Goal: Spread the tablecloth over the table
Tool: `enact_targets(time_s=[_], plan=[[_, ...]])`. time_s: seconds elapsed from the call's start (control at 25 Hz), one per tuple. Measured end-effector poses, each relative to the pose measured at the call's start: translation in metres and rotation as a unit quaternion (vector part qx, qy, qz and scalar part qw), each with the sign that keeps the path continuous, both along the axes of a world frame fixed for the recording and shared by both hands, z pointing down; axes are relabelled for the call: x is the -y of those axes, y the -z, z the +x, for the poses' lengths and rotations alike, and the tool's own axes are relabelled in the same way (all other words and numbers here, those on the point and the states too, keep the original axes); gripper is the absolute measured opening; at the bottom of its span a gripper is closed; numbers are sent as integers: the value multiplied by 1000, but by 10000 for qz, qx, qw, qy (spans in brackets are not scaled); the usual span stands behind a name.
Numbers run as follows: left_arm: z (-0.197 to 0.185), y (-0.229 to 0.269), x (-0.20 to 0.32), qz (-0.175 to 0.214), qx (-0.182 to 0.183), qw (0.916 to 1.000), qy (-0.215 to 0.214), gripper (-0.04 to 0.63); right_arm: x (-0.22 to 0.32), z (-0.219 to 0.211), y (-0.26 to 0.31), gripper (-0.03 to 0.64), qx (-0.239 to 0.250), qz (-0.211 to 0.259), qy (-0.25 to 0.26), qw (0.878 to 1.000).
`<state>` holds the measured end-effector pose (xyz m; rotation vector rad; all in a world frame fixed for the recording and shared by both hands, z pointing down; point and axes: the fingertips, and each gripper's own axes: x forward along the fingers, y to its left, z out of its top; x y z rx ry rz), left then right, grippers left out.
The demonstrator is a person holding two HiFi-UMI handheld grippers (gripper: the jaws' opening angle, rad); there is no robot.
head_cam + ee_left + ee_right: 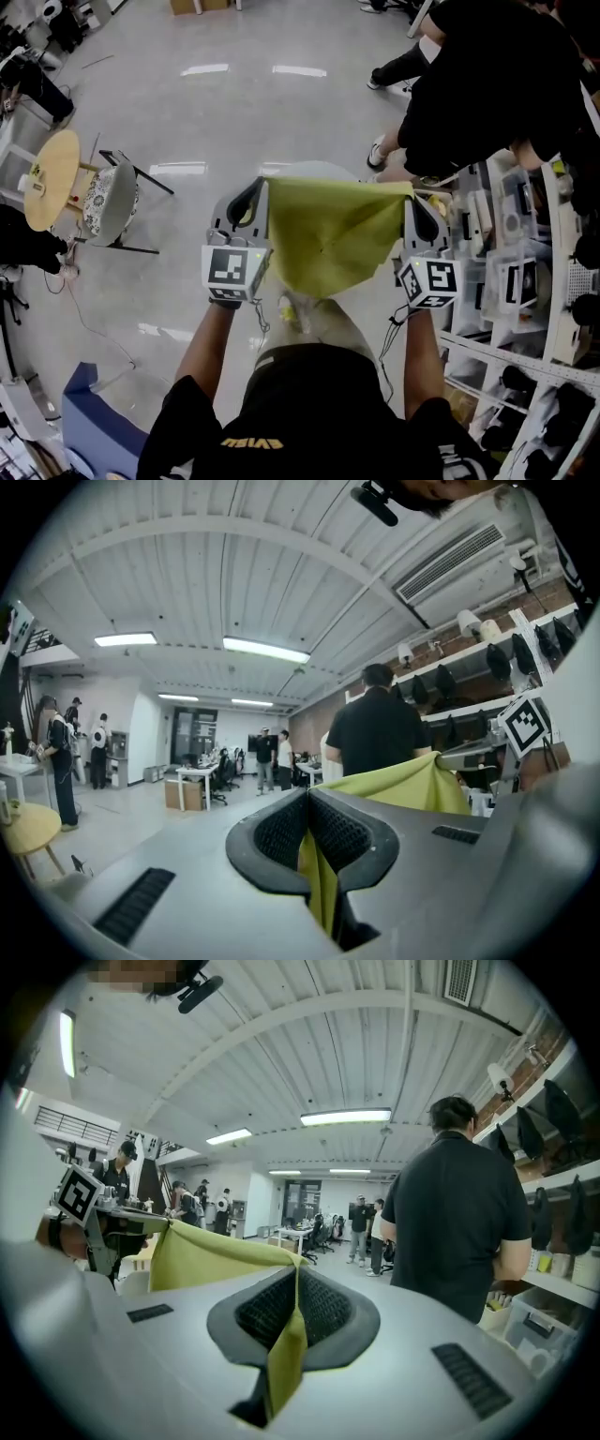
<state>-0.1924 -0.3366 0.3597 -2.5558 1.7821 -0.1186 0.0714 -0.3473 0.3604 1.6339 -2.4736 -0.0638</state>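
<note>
A yellow-green tablecloth [333,234] hangs stretched between my two grippers in front of my body, sagging toward my legs. My left gripper [263,190] is shut on its left top corner, with cloth [322,878] pinched between the black ribbed pads [281,834]. My right gripper [409,200] is shut on the right top corner, and a strip of cloth [284,1354] hangs from its closed pads [323,1309]. Both grippers point level, out across the room. No table to be covered shows under the cloth.
A person in black [487,84] stands close ahead on the right. Shelving with boxes [525,272] runs along my right side. A round wooden table [52,178] and a chair [111,202] stand at the left. A blue object [94,422] lies at lower left.
</note>
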Motion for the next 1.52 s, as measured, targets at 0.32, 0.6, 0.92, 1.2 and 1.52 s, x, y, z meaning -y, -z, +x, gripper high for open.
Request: enact_targets(time_s=[0.32, 0.6, 0.92, 1.2, 1.52], plan=[[12, -16, 59, -275, -259, 9993, 53, 20, 64, 13, -21, 8, 66, -162, 59, 9998], [48, -32, 140, -464, 119, 9986, 227, 20, 149, 48, -51, 8, 338, -405, 198, 9984], [102, -56, 200, -685, 445, 9965, 155, 20, 225, 98, -91, 8, 447, -681, 121, 9966], [120, -59, 243, -680, 627, 9957, -96, 20, 262, 116, -91, 8, 308, -642, -22, 9975], [126, -60, 310, -559, 924, 9926, -557, 20, 317, 125, -77, 8, -90, -382, -194, 9990]])
